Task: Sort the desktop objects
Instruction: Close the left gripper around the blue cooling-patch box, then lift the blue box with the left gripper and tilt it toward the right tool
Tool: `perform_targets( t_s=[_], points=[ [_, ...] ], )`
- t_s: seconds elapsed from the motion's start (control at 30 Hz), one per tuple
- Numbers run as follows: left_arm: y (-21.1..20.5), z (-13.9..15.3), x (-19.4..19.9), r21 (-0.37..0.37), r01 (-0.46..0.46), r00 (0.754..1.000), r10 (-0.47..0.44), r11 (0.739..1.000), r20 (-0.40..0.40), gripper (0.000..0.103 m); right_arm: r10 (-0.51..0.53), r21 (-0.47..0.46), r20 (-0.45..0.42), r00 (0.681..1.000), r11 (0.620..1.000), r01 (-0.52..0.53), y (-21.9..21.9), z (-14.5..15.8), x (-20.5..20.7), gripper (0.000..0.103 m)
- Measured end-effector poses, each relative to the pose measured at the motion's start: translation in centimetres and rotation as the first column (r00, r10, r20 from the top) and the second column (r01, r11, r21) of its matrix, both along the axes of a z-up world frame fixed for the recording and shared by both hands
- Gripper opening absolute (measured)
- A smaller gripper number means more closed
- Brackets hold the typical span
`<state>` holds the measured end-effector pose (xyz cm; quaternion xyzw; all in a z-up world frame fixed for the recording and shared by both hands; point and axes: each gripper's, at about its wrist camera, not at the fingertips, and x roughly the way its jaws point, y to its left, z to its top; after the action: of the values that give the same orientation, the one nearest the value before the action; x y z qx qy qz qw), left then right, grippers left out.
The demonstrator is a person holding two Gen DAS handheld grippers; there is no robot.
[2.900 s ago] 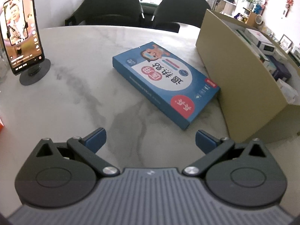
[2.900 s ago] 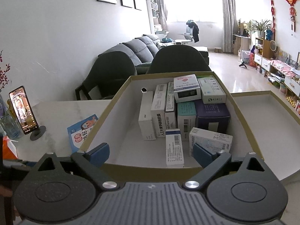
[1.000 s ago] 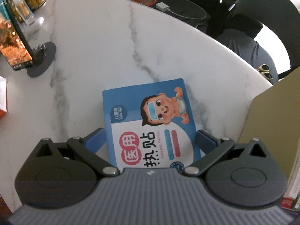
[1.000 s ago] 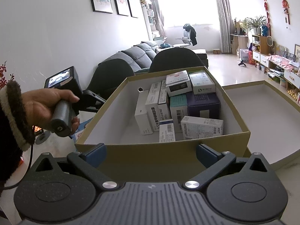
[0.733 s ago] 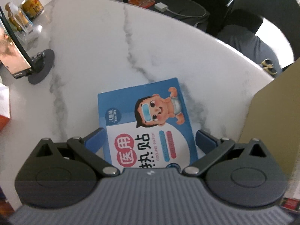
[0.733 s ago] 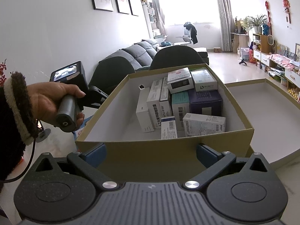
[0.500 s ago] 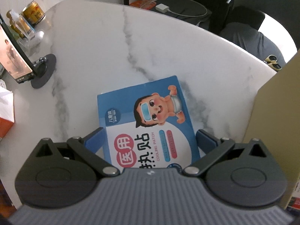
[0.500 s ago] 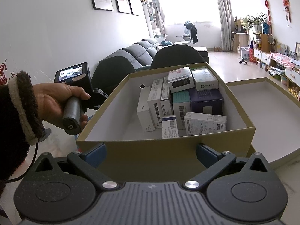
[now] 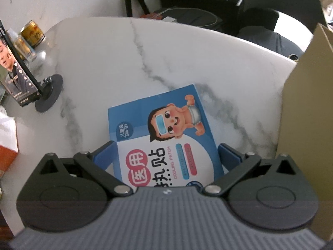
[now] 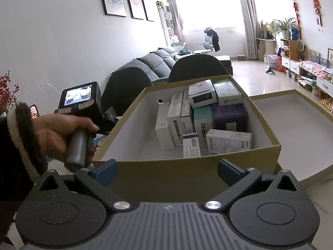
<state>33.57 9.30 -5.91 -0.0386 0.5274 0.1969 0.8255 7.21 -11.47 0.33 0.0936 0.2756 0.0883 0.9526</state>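
- The left hand-held gripper is spread wide, its blue fingers flanking the blue cooling-patch box; contact cannot be told.
- That box lies flat on the marble counter, beside the cardboard box.
- The right hand-held gripper hangs wide apart, empty.
- Half a second earlier the scene was almost identical.

Marble table beyond blue box lay free for your left gripper; cardboard box wall blocked right side, phone stand stood far left.
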Motion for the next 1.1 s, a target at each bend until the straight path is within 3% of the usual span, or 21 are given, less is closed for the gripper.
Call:
perform_targets(
  t_s=[0.43, 1.1],
  points=[
    [0.9, -0.2, -3.5, 0.033, 0.174, 0.982, -0.176, 0.984, 0.07, 0.103, 0.018, -0.011, 0.013, 1.0, 1.0, -0.018, 1.7, 0.7, -1.4, 0.102],
    [3.1, -1.0, -9.9, 0.113, 0.378, 0.91, -0.391, 0.919, 0.138, 0.103, 0.055, -0.02, 0.01, 0.998, 0.998, -0.055, 4.7, 0.9, -2.9, 0.102]
  ],
)
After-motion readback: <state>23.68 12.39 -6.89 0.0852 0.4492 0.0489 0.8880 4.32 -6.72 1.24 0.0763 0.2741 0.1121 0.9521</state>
